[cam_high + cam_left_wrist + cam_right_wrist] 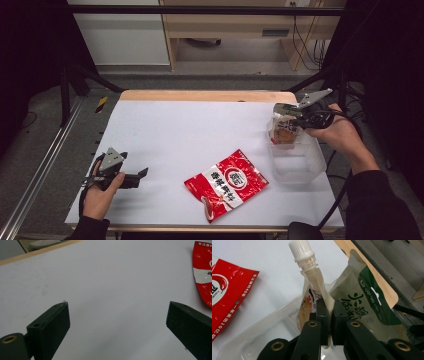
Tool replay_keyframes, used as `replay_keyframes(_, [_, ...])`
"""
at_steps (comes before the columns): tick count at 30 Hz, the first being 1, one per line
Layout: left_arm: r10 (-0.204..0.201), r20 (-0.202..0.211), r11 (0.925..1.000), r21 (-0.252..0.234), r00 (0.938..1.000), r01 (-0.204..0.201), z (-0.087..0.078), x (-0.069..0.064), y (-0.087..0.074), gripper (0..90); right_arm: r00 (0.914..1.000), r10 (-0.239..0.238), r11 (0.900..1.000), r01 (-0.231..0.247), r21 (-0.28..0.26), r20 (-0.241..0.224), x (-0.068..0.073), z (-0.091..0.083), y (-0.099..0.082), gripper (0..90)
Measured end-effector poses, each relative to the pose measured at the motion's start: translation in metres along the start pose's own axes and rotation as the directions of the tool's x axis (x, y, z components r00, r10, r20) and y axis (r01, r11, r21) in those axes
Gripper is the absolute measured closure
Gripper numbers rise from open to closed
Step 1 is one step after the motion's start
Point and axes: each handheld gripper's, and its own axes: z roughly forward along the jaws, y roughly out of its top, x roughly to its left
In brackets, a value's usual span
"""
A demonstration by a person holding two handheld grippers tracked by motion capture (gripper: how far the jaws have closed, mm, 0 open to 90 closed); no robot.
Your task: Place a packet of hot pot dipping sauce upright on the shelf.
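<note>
Holding item one: a spouted pouch, cream-coloured with red and dark print, topped by a white ribbed screw cap. It hangs over the clear plastic tray at the right edge of the white table. Just beside it, touching it on the far side, is a second pouch: beige with a green panel, white lettering and a hang hole at its top.

Right claw: my jaws are nearly together, clamped on a fold of the spouted pouch's side below the spout. My right hand carries the claw above the tray's far end.

Item two: a red and white sachet, flat on the table near the front edge, left of the tray, touched by nothing.

Left claw: jaws wide apart, nothing between them, low over bare table at the front left, well apart from the sachet.
</note>
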Motion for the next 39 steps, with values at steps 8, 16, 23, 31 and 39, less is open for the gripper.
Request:
replay_keyframes(8, [0.003,0.001,1.0,0.002,1.0,-0.003,0.0,0.0,0.0,5.1,0.9999,0.01,0.9999,-0.01,0.003,0.001,0.001,0.007,-0.002,86.8])
replay_keyframes(16, [0.003,0.002,1.0,0.003,1.0,-0.003,0.0,0.0,0.0,5.1,0.9997,0.026,0.9997,-0.026,0.002,0.0,0.002,0.017,-0.006,86.7])
replay_keyframes(23, [0.004,0.006,1.0,0.006,1.0,-0.004,0.0,0.0,0.0,5.2,0.9993,0.039,0.9992,-0.039,0.012,-0.001,0.001,0.017,-0.009,85.7])
replay_keyframes(31, [0.005,0.009,1.0,0.007,1.0,-0.005,0.001,-0.001,0.0,5.2,0.9991,0.044,0.9986,-0.044,0.031,0.001,0.0,0.013,-0.013,82.6])
replay_keyframes(39, [0.012,0.013,0.9999,0.009,0.9998,-0.012,0.001,-0.003,0.0,5.2,0.9979,0.064,0.9978,-0.065,0.012,0.006,0.006,0.007,-0.014,65.0])
